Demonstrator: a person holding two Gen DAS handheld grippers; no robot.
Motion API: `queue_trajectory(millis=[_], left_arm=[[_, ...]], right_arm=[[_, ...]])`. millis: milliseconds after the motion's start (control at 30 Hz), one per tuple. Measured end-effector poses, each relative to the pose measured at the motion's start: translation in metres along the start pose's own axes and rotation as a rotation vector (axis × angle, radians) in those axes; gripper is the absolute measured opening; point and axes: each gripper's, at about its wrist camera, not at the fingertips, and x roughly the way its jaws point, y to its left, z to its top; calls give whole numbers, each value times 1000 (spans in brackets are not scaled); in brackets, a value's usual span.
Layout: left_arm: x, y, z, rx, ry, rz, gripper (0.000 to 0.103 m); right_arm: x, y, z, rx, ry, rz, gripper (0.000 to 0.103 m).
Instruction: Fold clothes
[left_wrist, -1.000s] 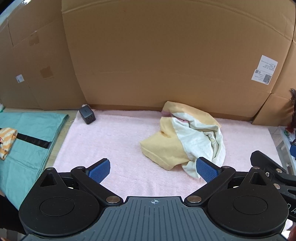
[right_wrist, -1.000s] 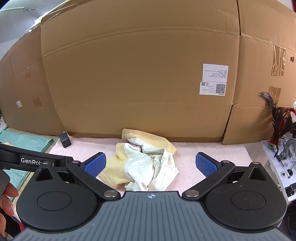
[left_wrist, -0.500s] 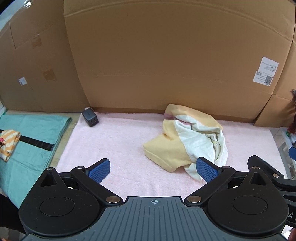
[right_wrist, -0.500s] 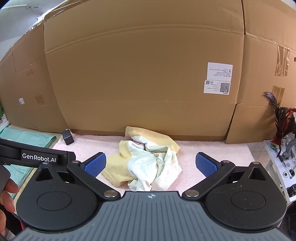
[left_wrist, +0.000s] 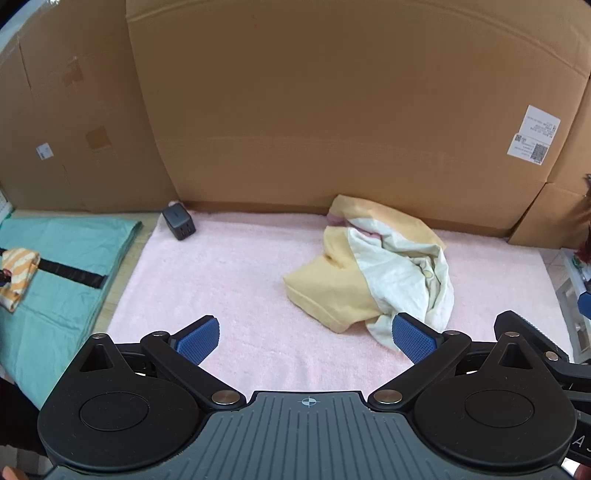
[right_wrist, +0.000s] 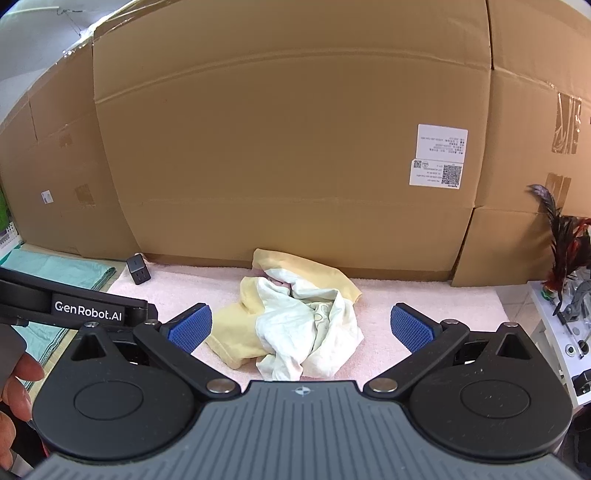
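Note:
A crumpled yellow and white garment (left_wrist: 373, 273) (right_wrist: 295, 317) lies on the pink towel (left_wrist: 240, 280) (right_wrist: 406, 295), close to the cardboard wall. My left gripper (left_wrist: 306, 338) is open and empty, hovering above the towel's near part; the garment is ahead and to its right, by the right fingertip. My right gripper (right_wrist: 301, 328) is open too, with nothing held, and the garment lies straight ahead between its blue pads (right_wrist: 190, 326). The left gripper's body shows at the left edge of the right wrist view.
A tall cardboard wall (left_wrist: 332, 110) (right_wrist: 277, 147) closes the back. A black charger (left_wrist: 179, 223) (right_wrist: 138, 271) sits at the towel's far left corner. A teal cloth (left_wrist: 55, 266) with a black strap and an orange striped item (left_wrist: 16, 273) lies left. A white shelf with feathers (right_wrist: 565, 236) stands right.
Both views have drifted slightly; the garment now sits a little further right and lower in the frames. Both grippers stay open, and the garment has not been touched.

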Motion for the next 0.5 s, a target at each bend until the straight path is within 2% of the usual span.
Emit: queue_trajectory(millis=[100, 200, 300, 367, 500], left_arm=[[7, 4, -5, -27, 45, -32, 103], [11, 9, -7, -46, 67, -34, 103], [12, 12, -6, -67, 60, -42, 103], [11, 13, -5, -74, 45, -19, 103], [12, 10, -4, -57, 23, 6, 103]], right_arm=[[2, -2, -1, 2, 12, -4, 103], [5, -3, -1, -2, 19, -19, 103], [6, -8, -3, -7, 22, -26, 103], [10, -10, -3, -5, 37, -22, 103], [22, -12, 1, 32, 109, -25, 103]])
